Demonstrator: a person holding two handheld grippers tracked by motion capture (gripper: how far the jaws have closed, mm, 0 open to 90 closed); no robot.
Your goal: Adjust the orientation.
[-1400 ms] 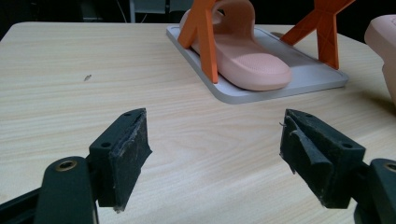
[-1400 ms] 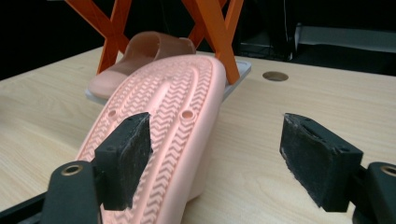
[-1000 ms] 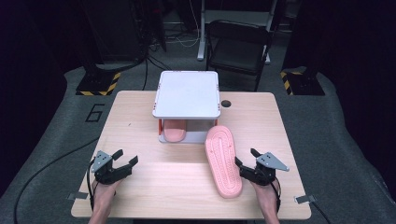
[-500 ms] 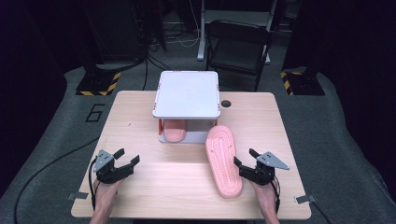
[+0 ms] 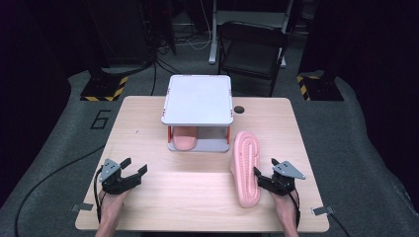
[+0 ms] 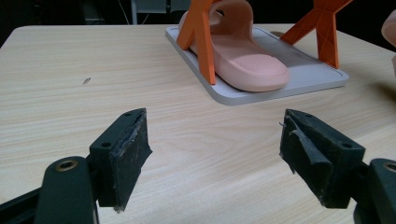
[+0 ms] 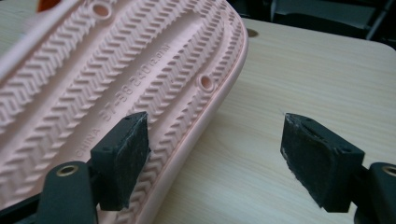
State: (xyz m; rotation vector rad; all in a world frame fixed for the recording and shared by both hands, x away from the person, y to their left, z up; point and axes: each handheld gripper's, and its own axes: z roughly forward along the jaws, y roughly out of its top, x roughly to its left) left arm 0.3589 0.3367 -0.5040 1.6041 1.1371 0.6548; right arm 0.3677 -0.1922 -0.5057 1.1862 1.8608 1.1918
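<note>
**Slipper edges toward the right gripper, sole up**

Little has changed over the last second: the loose pink slipper [image 5: 246, 168] looks slightly turned from where it lay, and the right gripper [image 5: 260, 177] sits a touch closer against its near end, while the left gripper [image 5: 132, 169] holds the same place as before.

That slipper lies upside down on the right half of the wooden table [image 5: 148, 123], its zigzag sole [image 7: 116, 70] facing up, toe end far, heel end near. Seen along the right gripper's own jaws, they stand spread wide, one pad [image 7: 123, 154] over the slipper's edge and the other over bare wood well clear of it; nothing is pinched.

On the near left, the left gripper also stands spread wide over bare tabletop, holding nothing.

At the far middle of the table stands a small white rack [image 5: 198, 98] on orange legs [image 6: 201, 42]. A second pink slipper [image 6: 243, 60] rests right way up on its grey lower tray [image 6: 308, 77], under the white top.

Beyond the table, a dark folding chair [image 5: 254, 54] stands on the floor.
</note>
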